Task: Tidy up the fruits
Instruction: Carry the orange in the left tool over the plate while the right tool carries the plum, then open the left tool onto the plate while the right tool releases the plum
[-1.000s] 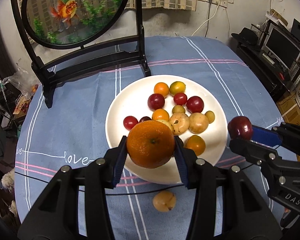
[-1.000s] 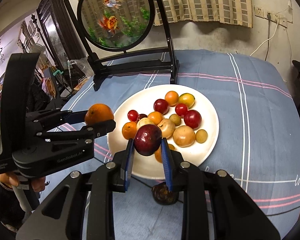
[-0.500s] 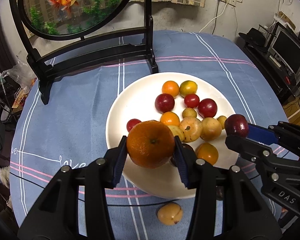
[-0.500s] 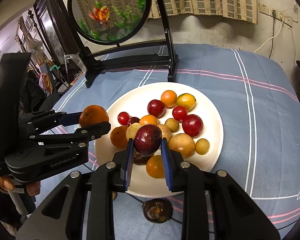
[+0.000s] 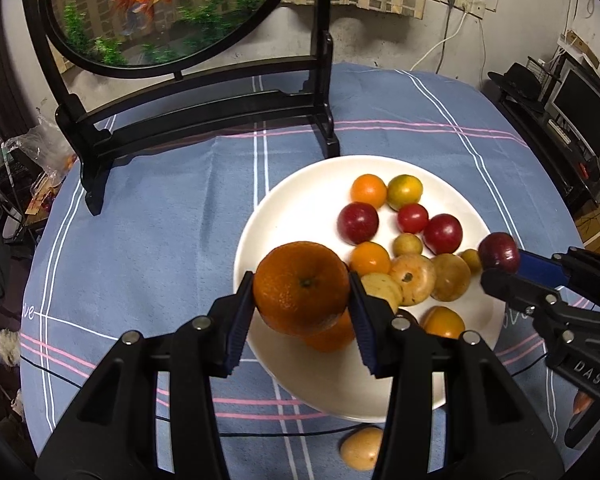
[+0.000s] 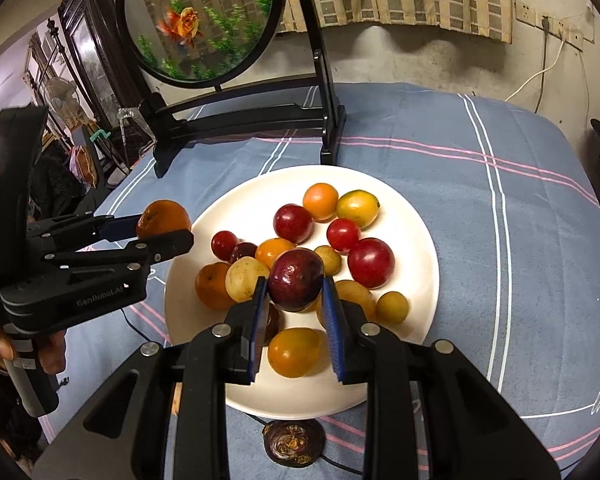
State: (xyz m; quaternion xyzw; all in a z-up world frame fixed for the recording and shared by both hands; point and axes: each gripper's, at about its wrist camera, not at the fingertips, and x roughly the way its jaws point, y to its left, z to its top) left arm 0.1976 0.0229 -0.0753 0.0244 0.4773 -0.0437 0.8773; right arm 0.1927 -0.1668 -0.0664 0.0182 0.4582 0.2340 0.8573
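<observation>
Nearest the viewer, at six o'clock on the table (image 5: 160, 240), two fruits lie on the blue striped cloth just off the plate: a pale yellow fruit (image 5: 362, 447) and a dark wrinkled fruit (image 6: 294, 438), apparently not yet gathered.

Just beyond, the left claw (image 5: 302, 298) is clenched on a large orange (image 5: 302, 287), held above the plate's near left rim, at about eight o'clock. The right claw (image 6: 294, 294) is clenched on a dark red plum (image 6: 296, 280), held over the plate's middle, above the pile. Both claws tilt downward, likely so each fruit can be set down gently rather than dropped.

The white plate (image 6: 388, 384) holds a heap of small fruit: oranges, red plums, cherry tomatoes and yellowish round fruit, clustered from the centre toward one o'clock. Bare space remains along the near rim and the left side, the likeliest landing spots.

Farthest, at eleven o'clock, a round goldfish screen (image 5: 160, 8) stands on a black wooden stand (image 5: 204, 112).
</observation>
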